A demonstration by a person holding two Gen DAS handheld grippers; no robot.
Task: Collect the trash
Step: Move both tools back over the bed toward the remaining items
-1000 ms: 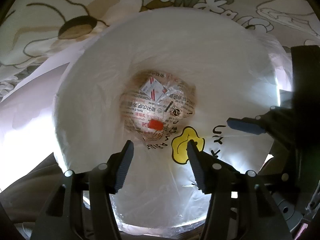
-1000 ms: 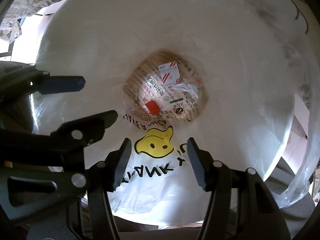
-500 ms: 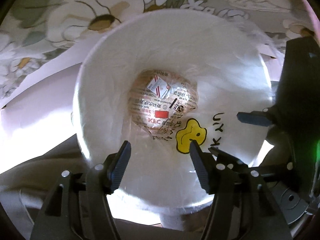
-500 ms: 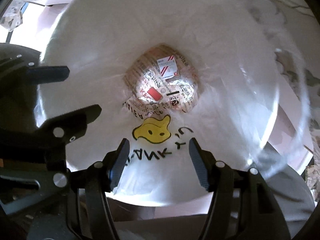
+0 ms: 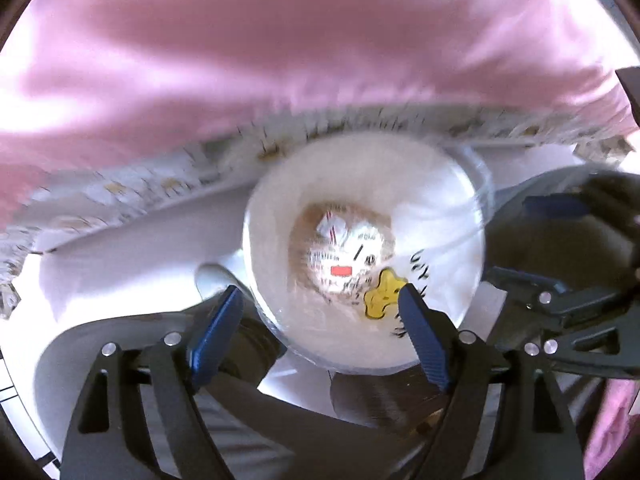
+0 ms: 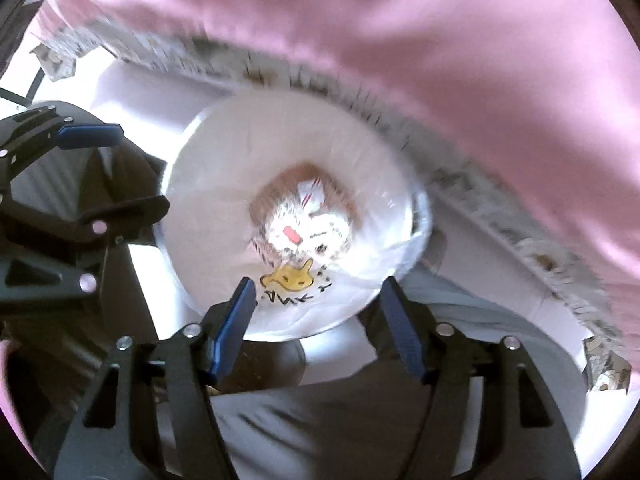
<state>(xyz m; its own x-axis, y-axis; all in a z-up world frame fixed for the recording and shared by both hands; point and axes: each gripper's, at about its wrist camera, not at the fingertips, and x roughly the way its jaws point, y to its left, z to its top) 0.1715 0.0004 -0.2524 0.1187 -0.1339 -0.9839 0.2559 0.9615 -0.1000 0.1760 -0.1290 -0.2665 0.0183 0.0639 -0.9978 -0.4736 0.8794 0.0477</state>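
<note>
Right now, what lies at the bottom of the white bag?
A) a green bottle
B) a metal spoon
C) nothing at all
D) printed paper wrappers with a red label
D: looking down into the bag, both views show crumpled printed wrappers with a small red label at the bottom; the yellow face print is on the bag's wall, not trash.
</note>
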